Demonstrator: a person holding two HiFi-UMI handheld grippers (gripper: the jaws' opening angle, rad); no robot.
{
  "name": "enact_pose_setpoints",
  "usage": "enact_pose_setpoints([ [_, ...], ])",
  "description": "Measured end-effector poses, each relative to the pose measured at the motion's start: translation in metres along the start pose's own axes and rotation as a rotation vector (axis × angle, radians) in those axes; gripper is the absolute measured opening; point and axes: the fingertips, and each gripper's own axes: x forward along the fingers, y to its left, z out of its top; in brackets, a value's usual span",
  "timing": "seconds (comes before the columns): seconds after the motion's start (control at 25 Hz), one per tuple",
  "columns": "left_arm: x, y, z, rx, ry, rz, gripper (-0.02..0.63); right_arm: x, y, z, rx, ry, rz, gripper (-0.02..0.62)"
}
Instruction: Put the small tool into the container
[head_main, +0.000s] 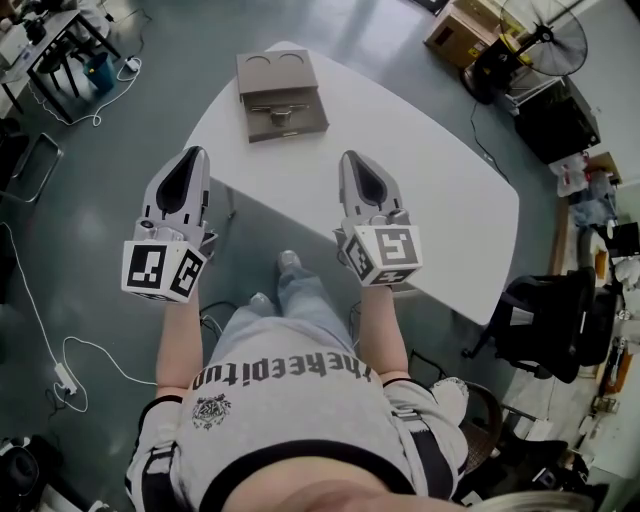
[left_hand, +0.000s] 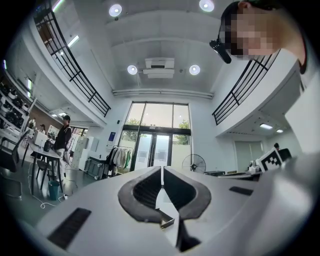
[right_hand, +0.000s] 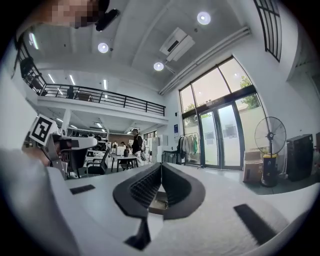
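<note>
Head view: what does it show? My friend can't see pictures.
A person holds a grey left hand-held gripper and right hand-held gripper, both shut and empty, at the near edge of a white rounded table. Across it sits a brown box-shaped container with a small metal tool lying inside.

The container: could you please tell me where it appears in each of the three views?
Head view: container at the far end of the white table, ahead of the left tongs and right tongs.
Left gripper view: not identifiable.
Right gripper view: probably the brown sliver seen behind the shut tongs.
Shared landmark: the standing fan, in all three.
</note>
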Motion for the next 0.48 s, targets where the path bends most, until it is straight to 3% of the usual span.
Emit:
enact_pose_setpoints([
  [0.48, -0.021, -0.004, 0.010, 0.001, -0.022, -0.036, 0.014, -0.037, 0.012, 0.024, -0.006, -0.079, -0.066, -0.002],
])
